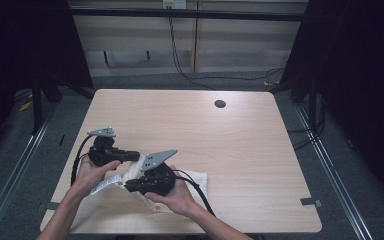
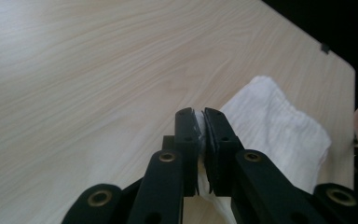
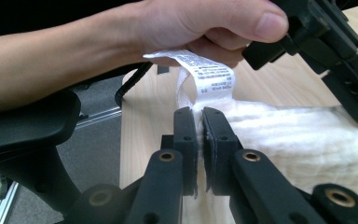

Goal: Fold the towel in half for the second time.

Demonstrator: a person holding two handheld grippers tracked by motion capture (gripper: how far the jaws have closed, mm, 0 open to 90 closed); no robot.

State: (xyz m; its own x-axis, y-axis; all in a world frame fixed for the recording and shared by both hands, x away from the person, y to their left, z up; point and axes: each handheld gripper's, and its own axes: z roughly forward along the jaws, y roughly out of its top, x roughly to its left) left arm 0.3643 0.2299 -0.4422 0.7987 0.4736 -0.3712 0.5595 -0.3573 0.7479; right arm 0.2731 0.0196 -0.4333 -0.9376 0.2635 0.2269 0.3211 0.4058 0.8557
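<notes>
High view hides most of the one white cloth under both hands, with the left gripper and right gripper meeting over its left end. Each pair of jaws is pinching a fold of that cloth between its pads. One printed label stands just above the right gripper's tips, its print too small to read.

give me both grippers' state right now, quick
left gripper: closed, fingers pinching the white cloth.
right gripper: closed, fingers pinching the white cloth's edge just below its care label.
</notes>
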